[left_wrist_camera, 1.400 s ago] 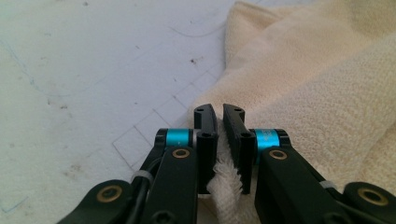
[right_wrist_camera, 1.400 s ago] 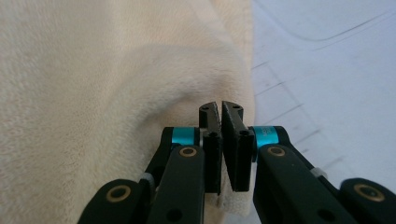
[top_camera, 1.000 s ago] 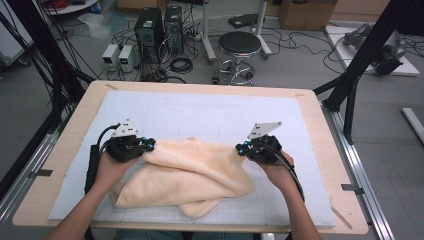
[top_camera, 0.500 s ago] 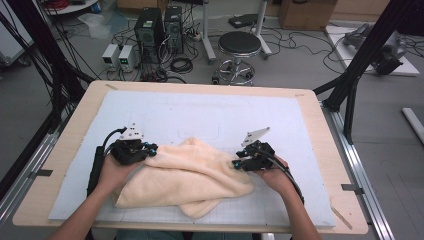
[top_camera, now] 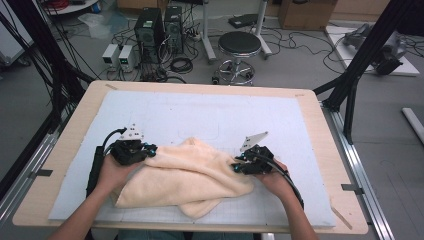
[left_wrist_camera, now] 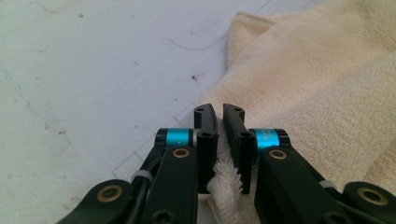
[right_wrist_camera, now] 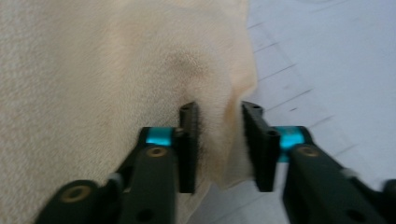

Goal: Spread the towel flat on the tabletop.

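Left gripper (left_wrist_camera: 219,140) clamped on towel (top_camera: 185,175), right gripper (right_wrist_camera: 219,144) closing around a loose fold, apart yet: may slip out.

cream towel (top_camera: 185,177), fluffy terry, lying crumpled on white surface (top_camera: 200,110) near front edge. folded over itself, thick fold running across middle, one flap poking out toward front. left edge bunched into tight frayed wad (left_wrist_camera: 226,186), right corner (right_wrist_camera: 233,140) lifted off surface and curled over.
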A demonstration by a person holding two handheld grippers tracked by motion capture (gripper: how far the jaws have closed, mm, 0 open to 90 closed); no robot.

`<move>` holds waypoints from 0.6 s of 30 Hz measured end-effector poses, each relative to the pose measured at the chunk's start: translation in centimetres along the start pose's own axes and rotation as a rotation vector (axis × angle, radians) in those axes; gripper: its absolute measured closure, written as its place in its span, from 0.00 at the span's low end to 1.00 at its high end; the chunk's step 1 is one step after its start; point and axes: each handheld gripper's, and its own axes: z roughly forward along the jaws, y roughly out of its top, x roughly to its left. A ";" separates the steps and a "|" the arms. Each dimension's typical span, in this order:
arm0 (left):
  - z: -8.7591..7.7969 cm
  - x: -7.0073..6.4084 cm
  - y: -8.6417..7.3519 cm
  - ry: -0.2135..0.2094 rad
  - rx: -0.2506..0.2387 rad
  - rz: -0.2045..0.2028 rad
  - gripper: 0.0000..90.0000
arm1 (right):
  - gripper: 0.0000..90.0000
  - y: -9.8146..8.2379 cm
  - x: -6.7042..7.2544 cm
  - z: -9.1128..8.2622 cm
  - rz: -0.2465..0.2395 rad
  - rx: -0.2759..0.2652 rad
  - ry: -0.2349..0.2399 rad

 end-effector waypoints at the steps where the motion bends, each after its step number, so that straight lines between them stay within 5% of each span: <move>1: -0.1 -0.1 0.0 0.002 0.000 0.002 0.93 | 0.88 0.1 0.1 -0.2 -0.018 -0.010 -0.018; 2: -0.1 -0.1 0.0 0.003 -0.003 0.006 0.93 | 0.90 0.2 0.3 -0.5 -0.027 -0.013 -0.050; 8: -0.6 -0.4 -0.9 -0.018 -0.024 0.005 0.93 | 0.91 0.2 1.0 -1.7 -0.022 -0.031 -0.045; 13: -1.2 -0.6 -1.1 -0.026 -0.057 -0.007 0.93 | 0.91 0.2 1.9 -4.4 -0.004 -0.145 -0.035; 18: -0.7 -0.3 -0.5 -0.031 -0.045 -0.003 0.93 | 0.91 0.5 2.3 -4.3 -0.028 -0.112 -0.015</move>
